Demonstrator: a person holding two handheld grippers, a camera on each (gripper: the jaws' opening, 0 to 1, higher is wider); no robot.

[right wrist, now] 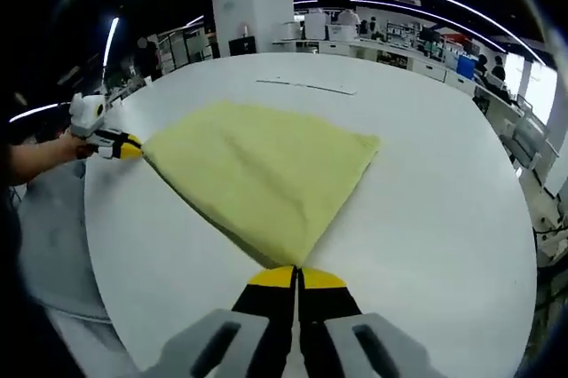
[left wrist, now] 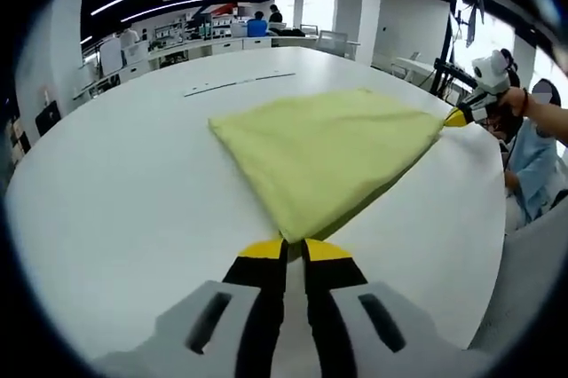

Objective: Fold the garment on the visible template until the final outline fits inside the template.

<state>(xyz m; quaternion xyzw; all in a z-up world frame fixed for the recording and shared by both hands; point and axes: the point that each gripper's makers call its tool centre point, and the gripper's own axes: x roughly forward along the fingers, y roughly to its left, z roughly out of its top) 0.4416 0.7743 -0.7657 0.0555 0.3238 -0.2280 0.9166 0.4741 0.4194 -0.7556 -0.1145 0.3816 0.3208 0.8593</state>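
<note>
- The yellow garment (left wrist: 324, 152) lies spread on the round white bench (left wrist: 115, 209), already doubled over, with each gripper pinching one of its corners along the near edge.
- The left gripper (left wrist: 295, 252) has its fingers clenched on the corner that points straight back at it, the cloth fanning away from the tips.
- The right gripper (right wrist: 296, 277) is likewise clenched on the opposite corner; from the left gripper view it shows at the cloth's far right tip, held in a person's hand (left wrist: 513, 98).
- The edge stretched between the two grips is the garment's long axis for now, and it looks taut. The free bulk lies ahead of both sets of fingers, toward the middle of the bench, so I'd judge the next fold has to carry that held edge forward over the rest.
- Neither gripper looks nearer; each holds its own end.
- Beyond the cloth a thin dark line (right wrist: 306, 86) marks the bench, probably part of the template; most of its outline I can't make out, so whether the cloth fits inside is hard to say.
- The underside layers are hidden.
</note>
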